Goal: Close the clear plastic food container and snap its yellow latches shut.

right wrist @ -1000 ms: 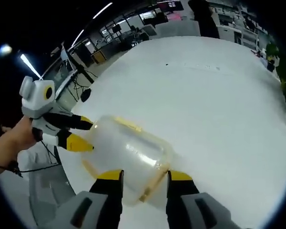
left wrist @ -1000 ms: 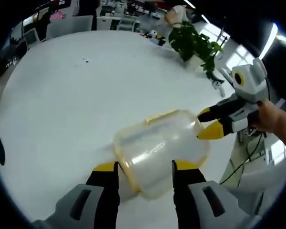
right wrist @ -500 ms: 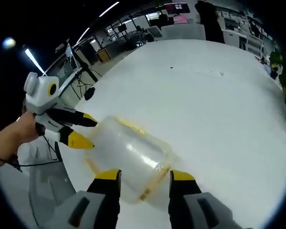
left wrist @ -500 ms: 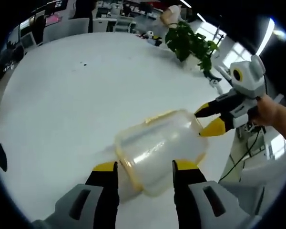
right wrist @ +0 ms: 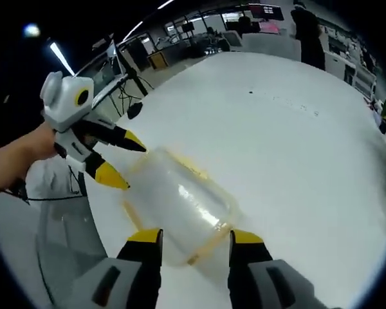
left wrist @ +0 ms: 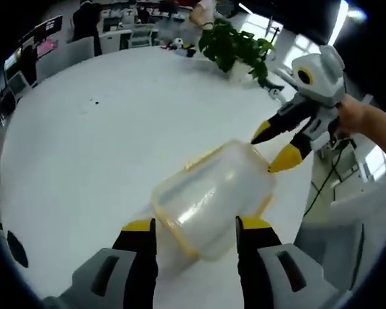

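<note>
Left gripper view showed the empty-looking, probably light and slick clear container (left wrist: 212,199) near the desk (left wrist: 83,161) edge, both grippers' jaws spread, best pressed at its yellow latches (left wrist: 202,161).

The left gripper (left wrist: 190,226) is showing grey bodies with black slots and yellow-capped black jaws; the right gripper (right wrist: 188,235) is looking alike, its white housing carrying a yellow-ringed lens, a hand (left wrist: 350,114) gripping it
</note>
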{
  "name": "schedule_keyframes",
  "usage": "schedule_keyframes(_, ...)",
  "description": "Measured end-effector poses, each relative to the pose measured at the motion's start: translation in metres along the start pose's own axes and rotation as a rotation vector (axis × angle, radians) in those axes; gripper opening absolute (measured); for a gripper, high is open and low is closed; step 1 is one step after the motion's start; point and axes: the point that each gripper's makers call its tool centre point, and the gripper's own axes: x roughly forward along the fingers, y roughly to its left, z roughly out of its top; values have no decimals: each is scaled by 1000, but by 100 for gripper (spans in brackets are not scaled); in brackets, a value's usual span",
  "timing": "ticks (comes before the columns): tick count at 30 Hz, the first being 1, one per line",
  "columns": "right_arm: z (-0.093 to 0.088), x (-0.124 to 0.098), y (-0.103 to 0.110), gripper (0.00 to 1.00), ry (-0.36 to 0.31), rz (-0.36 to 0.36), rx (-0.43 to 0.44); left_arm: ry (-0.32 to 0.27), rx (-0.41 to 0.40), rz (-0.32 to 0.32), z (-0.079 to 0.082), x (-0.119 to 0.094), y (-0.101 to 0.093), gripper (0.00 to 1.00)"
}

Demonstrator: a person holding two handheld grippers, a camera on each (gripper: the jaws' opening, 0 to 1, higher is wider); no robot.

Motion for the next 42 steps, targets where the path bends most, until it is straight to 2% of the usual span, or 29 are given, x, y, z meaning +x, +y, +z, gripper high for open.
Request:
schedule_keyframes(3, 0, -2, -2, 38, 28, -11, -66, 12, 50, 7, 2, -3, 1, 47)
schedule_keyframes(4, 0, -3, 0, 38, 39, -5, -93, 8, 91, 23, 5, -4, 4, 47)
schedule_keyframes(6, -4, -4, -3, 38, 78, -23, -144, 61, 171, 46, -1, -5, 8, 47)
schedule_keyframes(12, -8, -4, 1, 38, 123, -13, -220, 68, 205, 31, 0, -6, 6, 45)
schedule_keyframes(16, -9, -5, 1, 38, 154, -11, -305, 80, 297, -1, 0, -7, -1, 42)
schedule_keyframes(20, -10, -5, 5, 37, 169, 3, -361, 86, 341, -7, 1, -7, -1, 42)
schedule_keyframes(23, -12, -5, 5, 35, 186, 5, -404, 137, 447, 2, -4, -8, -1, 41)
schedule_keyframes(28, -9, -6, 8, 31, 192, 11, -486, 133, 497, -36, -1, -9, -8, 41)
schedule_keyframes(32, -6, -6, 11, 30, 190, 23, -508, 128, 523, -45, 0, -9, -9, 40)
schedule_keyframes(36, -5, -5, 13, 28, 196, 29, -524, 149, 552, -42, -3, -8, -8, 38)
schedule_keyframes(42, 5, -1, 19, 27, 174, 46, -524, 143, 563, -54, -1, -4, -8, 38)
